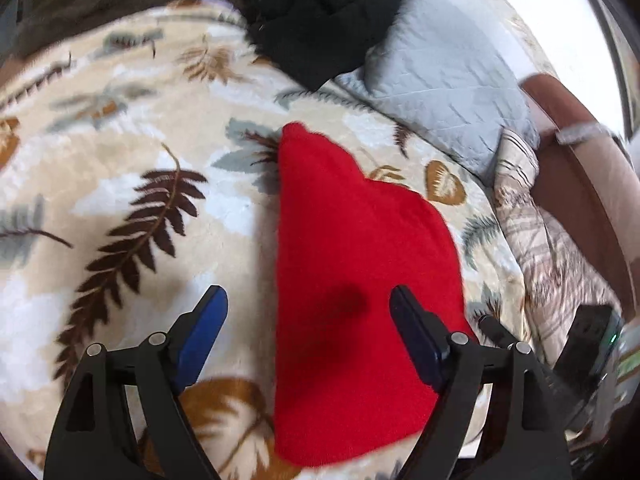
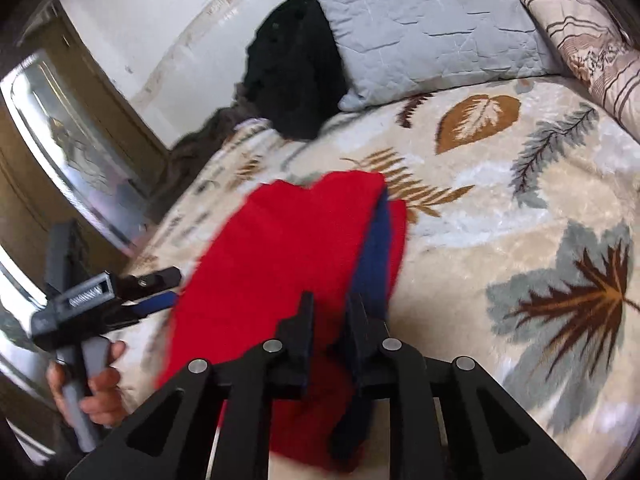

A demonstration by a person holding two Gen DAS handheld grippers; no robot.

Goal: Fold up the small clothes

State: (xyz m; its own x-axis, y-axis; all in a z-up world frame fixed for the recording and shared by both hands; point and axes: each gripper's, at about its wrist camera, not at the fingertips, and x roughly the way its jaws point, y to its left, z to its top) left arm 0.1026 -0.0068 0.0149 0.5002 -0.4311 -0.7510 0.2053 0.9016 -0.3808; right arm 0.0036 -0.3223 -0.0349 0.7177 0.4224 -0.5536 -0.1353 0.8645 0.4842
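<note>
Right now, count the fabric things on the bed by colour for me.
Red garment: 1
Black clothes pile: 1
Grey pillow: 1
Striped beige pillow: 1
Leaf-print blanket: 1
Total: 5

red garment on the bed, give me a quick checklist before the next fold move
1. Left gripper free of cloth: ok, jaws wide open above the red garment.
2. Right gripper has a hold: cannot tell, jaws nearly shut with red cloth and a dark blue layer around them, too blurred to see any pinch.
3. Garment lies flat: not ok, one side is lifted and draped toward the right gripper.
4. Space on the leaf-print blanket beside the garment: ok.
5. Black clothing and grey pillow apart from the garment: ok.
</note>
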